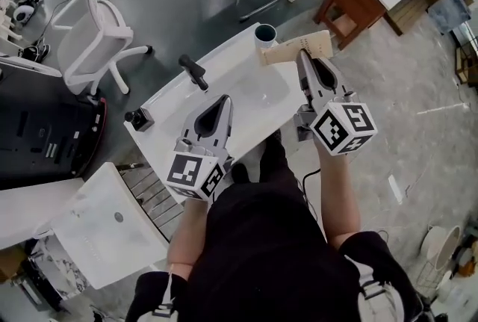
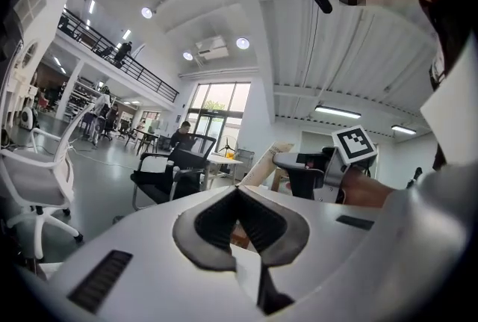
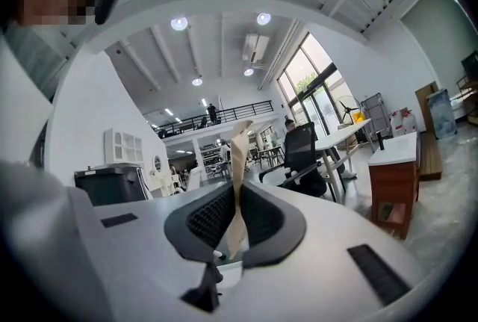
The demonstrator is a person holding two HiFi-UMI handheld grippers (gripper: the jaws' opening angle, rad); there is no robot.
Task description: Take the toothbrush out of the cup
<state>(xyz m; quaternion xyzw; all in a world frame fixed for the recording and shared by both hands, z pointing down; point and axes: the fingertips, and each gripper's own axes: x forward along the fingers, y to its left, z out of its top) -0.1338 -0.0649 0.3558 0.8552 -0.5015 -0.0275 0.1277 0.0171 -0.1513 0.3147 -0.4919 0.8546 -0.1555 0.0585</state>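
toothbrush [image 1: 282, 53] in a tan card packet, pinched between the right tongs [image 1: 302, 54], clear of the cup [image 1: 257, 36]; one end shows just beside the cup's rim at the far end of the white counter [image 1: 246, 93]. left tongs [image 1: 225, 99] clenched, nothing between them, over the counter's near side.

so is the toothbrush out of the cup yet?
Out. The right claw is shut on the wrapped toothbrush, which lies about level beside the cup; the cup's mouth shows nothing in it.
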